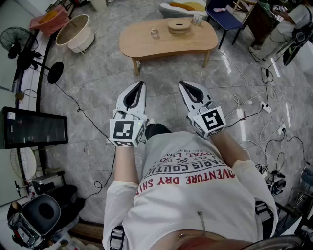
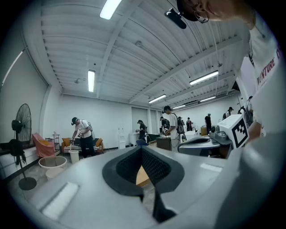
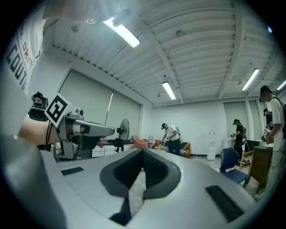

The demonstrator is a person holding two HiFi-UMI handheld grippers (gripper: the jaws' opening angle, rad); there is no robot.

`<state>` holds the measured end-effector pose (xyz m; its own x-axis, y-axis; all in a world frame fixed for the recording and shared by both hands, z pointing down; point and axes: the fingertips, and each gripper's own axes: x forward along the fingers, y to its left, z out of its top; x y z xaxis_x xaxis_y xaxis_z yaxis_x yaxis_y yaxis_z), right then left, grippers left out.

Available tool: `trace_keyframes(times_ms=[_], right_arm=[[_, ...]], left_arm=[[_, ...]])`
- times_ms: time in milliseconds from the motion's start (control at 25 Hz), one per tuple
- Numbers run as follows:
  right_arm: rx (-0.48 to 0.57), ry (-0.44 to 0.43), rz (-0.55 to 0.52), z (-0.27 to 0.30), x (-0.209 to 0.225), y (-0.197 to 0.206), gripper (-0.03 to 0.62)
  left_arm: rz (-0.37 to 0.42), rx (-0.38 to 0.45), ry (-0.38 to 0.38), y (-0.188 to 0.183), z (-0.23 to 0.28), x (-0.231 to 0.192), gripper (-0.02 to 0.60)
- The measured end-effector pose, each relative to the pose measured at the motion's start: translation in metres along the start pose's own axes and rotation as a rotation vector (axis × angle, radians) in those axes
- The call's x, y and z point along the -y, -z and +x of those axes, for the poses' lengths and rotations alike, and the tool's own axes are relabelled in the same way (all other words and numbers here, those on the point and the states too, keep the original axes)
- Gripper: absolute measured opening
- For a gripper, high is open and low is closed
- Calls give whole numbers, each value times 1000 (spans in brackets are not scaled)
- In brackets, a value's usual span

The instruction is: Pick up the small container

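Note:
A small jar-like container (image 1: 154, 32) stands on the low wooden table (image 1: 146, 46) far ahead of me, left of a round wooden dish (image 1: 179, 25) and a small pale cup (image 1: 197, 19). My left gripper (image 1: 141, 84) and right gripper (image 1: 182, 84) are held side by side over the marble floor, well short of the table. Both point toward it and both are shut with nothing between the jaws. In the left gripper view, the left gripper (image 2: 142, 148) has its tips together, and a wedge of the wooden table (image 2: 142, 176) shows through the gap behind them. The right gripper (image 3: 143, 152) likewise shows closed tips.
A round tub (image 1: 73, 30) and a standing fan (image 1: 12, 41) are at the far left, and a dark monitor (image 1: 32, 128) is at the left edge. Cables and power strips (image 1: 264, 105) trail over the floor on the right. A blue chair (image 1: 222, 14) stands behind the table. Several people are at the far wall.

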<state>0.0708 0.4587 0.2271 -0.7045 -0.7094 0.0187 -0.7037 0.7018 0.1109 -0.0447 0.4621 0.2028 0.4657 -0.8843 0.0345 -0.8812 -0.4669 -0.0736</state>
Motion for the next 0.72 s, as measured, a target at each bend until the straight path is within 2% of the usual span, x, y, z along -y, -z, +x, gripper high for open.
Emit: trace_keyframes(times_ms=[480, 720], right_arm=[[-8, -22, 29, -3, 4, 6, -5], [-10, -3, 63, -3, 15, 16, -4]], left_arm=[[-14, -18, -4, 8, 5, 7, 11], [-29, -41, 3, 19, 15, 8, 11]])
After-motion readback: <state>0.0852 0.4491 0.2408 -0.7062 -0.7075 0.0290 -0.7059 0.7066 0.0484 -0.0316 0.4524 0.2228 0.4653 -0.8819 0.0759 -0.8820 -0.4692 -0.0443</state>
